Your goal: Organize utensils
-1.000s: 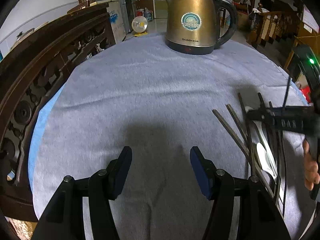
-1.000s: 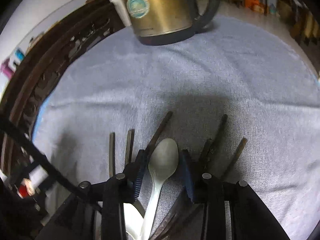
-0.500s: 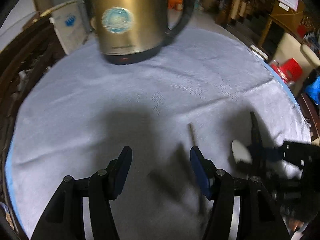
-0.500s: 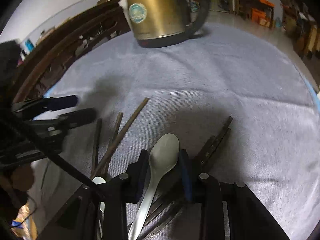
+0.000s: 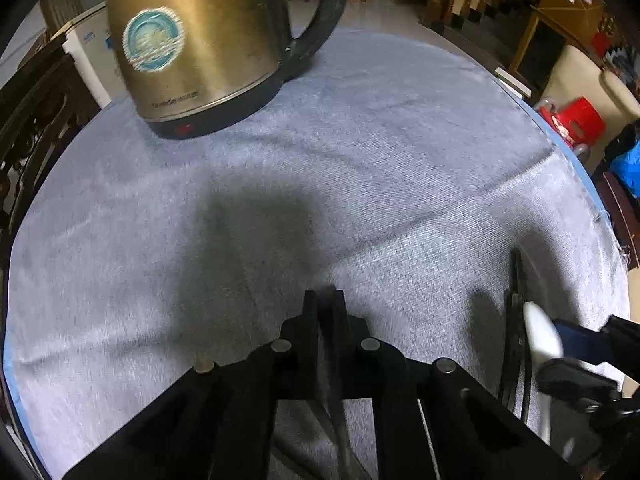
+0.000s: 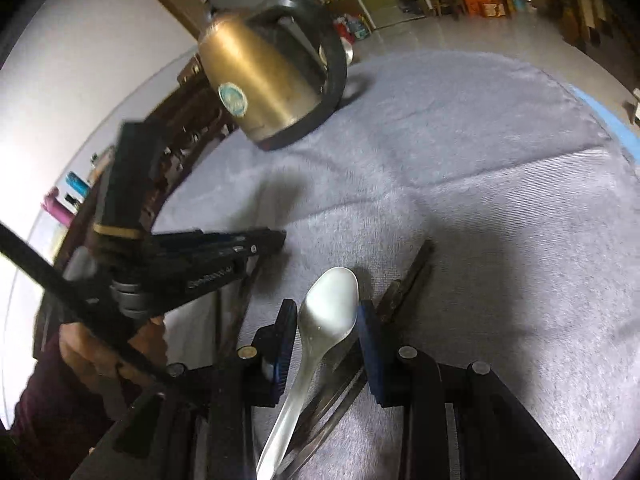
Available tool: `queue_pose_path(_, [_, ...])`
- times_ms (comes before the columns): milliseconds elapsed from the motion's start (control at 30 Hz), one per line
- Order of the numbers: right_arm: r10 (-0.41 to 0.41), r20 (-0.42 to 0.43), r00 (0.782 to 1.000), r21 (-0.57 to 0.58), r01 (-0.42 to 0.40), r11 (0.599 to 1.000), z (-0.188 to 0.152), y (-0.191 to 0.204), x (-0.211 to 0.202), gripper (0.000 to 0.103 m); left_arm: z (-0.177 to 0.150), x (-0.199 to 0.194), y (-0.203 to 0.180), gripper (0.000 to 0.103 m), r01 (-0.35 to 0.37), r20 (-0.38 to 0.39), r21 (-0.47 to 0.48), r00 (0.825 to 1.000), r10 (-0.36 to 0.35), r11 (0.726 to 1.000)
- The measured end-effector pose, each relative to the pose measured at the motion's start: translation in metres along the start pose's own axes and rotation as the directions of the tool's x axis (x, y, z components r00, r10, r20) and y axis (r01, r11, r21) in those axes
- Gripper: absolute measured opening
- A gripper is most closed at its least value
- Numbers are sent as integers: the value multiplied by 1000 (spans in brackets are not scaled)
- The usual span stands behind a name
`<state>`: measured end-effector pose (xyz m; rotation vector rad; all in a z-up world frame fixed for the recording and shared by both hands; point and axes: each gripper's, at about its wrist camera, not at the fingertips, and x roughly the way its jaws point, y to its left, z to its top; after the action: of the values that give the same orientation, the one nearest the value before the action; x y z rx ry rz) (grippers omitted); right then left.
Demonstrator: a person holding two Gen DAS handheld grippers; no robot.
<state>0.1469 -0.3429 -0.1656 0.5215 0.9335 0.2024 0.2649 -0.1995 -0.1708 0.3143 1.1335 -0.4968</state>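
My right gripper [image 6: 327, 320] is shut on a white spoon [image 6: 328, 312], bowl forward, held just above dark chopsticks [image 6: 404, 284] lying on the grey cloth. My left gripper [image 5: 324, 304] is shut on a dark chopstick [image 5: 334, 360] that runs back under its fingers. In the left wrist view the right gripper [image 5: 576, 356] and the spoon [image 5: 540, 336] sit at the right, over more chopsticks [image 5: 516, 300]. In the right wrist view the left gripper [image 6: 276, 240] shows at the left.
A brass electric kettle [image 5: 192, 40] with a black handle stands at the back of the round table's grey cloth [image 5: 360, 168]. A carved dark wooden chair [image 5: 28, 120] is at the left. The table edge [image 5: 592, 184] curves at the right.
My left gripper has swung right toward the utensil pile and shut on a chopstick. My right gripper has lifted the spoon and turned.
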Motion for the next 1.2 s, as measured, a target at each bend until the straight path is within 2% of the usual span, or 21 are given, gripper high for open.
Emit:
queue_pose_path(167, [15, 61, 998, 2, -15, 1000, -8, 7, -37, 33, -21, -44, 11, 5, 26, 85, -58, 996, -21, 998])
queue_pose_path(333, [41, 170, 985, -21, -38, 999, -19, 30, -84, 33, -51, -115, 19, 5, 41, 214, -84, 977, -23, 996])
queue_pose_path(433, [58, 234, 971, -54, -46, 997, -33, 53, -111, 33, -80, -166, 17, 5, 33, 305, -92, 952, -3, 995])
queue_pose_path(667, [87, 358, 930, -152, -34, 988, -89, 112, -163, 33, -141, -243, 7, 5, -8, 467, -108, 882, 58, 994])
queue_pose_path(833, [50, 428, 902, -200, 41, 979, -131, 138, -177, 33, -176, -269, -3, 5, -23, 535, -137, 840, 93, 990])
queue_pose_path(933, [-12, 478, 878, -219, 132, 967, -154, 148, -174, 33, -201, -285, -5, 5, -18, 573, -160, 812, 108, 987])
queue_pose_path(1100, [-37, 504, 863, -232, 176, 957, -184, 156, -171, 33, -229, -301, 1, 5, 16, 602, -204, 790, 112, 979])
queue_pose_path(1200, [-46, 536, 843, -249, 209, 946, -197, 160, -171, 33, -238, -308, 4, 5, 34, 612, -216, 783, 108, 976])
